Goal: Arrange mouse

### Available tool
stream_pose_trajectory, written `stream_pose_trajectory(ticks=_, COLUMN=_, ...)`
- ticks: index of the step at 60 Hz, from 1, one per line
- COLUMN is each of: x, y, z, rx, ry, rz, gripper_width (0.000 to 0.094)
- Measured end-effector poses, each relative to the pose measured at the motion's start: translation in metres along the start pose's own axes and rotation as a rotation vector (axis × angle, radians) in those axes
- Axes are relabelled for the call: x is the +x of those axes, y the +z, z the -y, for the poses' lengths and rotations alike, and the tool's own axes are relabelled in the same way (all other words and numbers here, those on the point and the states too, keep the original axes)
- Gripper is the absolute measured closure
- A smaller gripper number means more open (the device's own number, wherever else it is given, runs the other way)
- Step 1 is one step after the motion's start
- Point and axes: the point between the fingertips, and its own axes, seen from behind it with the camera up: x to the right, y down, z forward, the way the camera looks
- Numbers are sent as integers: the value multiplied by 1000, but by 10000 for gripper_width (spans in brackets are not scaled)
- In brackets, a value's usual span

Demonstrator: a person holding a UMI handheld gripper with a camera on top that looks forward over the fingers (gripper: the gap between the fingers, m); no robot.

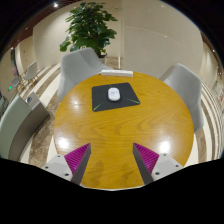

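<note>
A white mouse [113, 94] lies on a dark grey mouse mat [115, 97] at the far side of a round wooden table [120, 135]. My gripper [111, 161] is over the near part of the table, well short of the mouse. Its two fingers with magenta pads [75, 157] stand wide apart and hold nothing; only bare tabletop shows between them.
Grey chairs stand around the table: one at the far left [78, 68], one at the right [184, 85], one at the near left [22, 125]. A green potted plant [88, 28] stands beyond the table by the wall.
</note>
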Motion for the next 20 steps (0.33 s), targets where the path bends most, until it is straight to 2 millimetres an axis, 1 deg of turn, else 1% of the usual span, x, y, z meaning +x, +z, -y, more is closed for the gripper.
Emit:
stream_pose_trajectory(ticks=6, x=5, y=-19, z=-21, rx=8, ry=9, rz=-41, gripper_width=68)
stream_pose_trajectory(ticks=11, x=6, y=-32, z=-31, rx=23, ry=23, rz=-57, gripper_width=72)
stream_pose_trajectory(ticks=20, x=14, y=-45, z=-47, rx=20, ry=30, rz=-90, gripper_width=76)
